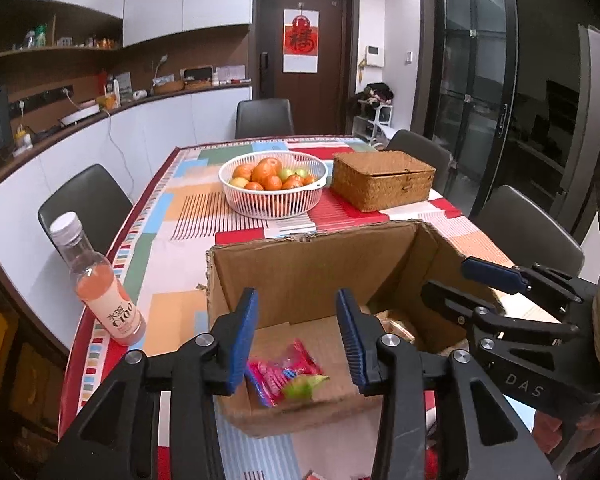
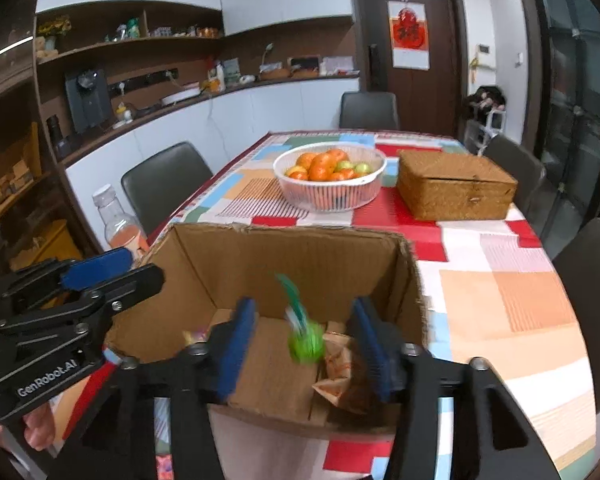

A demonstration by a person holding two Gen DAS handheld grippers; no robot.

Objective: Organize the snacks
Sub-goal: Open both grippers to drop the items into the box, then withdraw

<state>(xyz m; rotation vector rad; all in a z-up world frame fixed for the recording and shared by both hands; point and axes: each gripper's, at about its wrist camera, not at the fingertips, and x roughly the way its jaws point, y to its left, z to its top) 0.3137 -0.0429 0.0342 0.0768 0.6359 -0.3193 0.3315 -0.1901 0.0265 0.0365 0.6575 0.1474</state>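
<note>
An open cardboard box (image 1: 300,268) (image 2: 300,256) stands on the near end of the table. Inside lie a pink snack packet (image 1: 280,368), a blurred green snack (image 1: 304,388) (image 2: 306,344) that looks to be in mid-air between my right fingers, and an orange-brown packet (image 2: 340,364). My left gripper (image 1: 296,340) is open and empty over the box's near left. My right gripper (image 2: 304,344) is open over the box's near right; it also shows in the left wrist view (image 1: 460,284).
A pink drink bottle (image 1: 100,284) (image 2: 120,224) stands left of the box near the table edge. A white basket of fruit (image 1: 274,182) (image 2: 330,174) and a closed wicker box (image 1: 382,178) (image 2: 456,186) sit farther back. Dark chairs (image 1: 88,204) surround the table.
</note>
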